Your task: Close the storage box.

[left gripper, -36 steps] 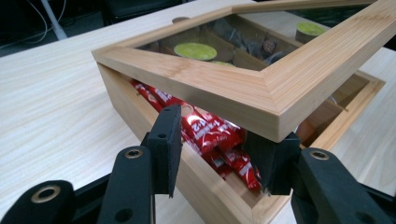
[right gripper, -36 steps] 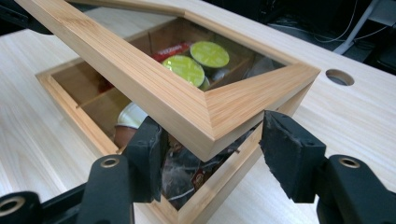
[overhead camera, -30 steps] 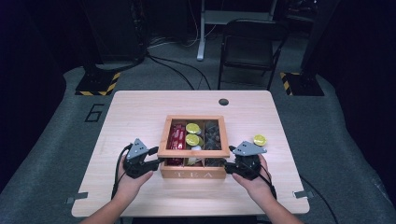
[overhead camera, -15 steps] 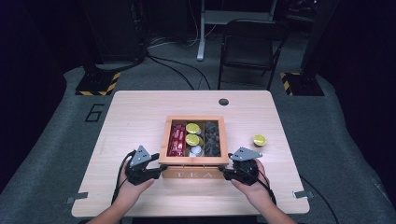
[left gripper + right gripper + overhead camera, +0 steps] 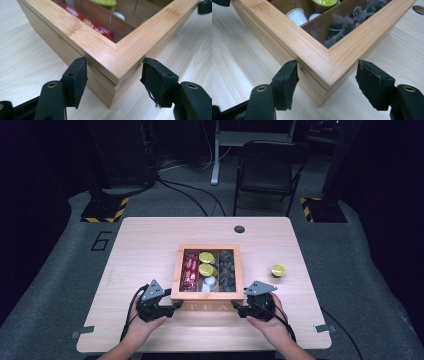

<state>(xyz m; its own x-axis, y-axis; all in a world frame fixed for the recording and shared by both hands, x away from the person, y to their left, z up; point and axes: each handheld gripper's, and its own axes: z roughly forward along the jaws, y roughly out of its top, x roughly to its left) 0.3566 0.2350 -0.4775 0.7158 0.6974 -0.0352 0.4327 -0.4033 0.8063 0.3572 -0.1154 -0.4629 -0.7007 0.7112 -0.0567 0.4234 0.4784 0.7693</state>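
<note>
A bamboo tea box (image 5: 207,295) with a glass-paned lid rests on the table, its "TEA" front facing me. Through the pane I see red packets (image 5: 190,269), yellow capsules (image 5: 206,257) and dark pods (image 5: 227,270). My left gripper (image 5: 176,304) is at the box's near left corner and my right gripper (image 5: 239,309) at its near right corner. Both pairs of jaws have just been opening. In the left gripper view the corner (image 5: 100,45) sits between the spread pads of the gripper (image 5: 113,75). The right gripper (image 5: 327,72) straddles its corner (image 5: 312,47) the same way.
A loose yellow capsule (image 5: 278,270) lies on the table right of the box. A round cable hole (image 5: 239,229) is near the far edge. Beyond the table stands a black chair (image 5: 265,170). Bare tabletop (image 5: 145,250) stretches left of the box.
Both hands have slipped a little back toward the table's near edge. Both pairs of jaws stand wider at the box's near corners. The box lies where it was.
</note>
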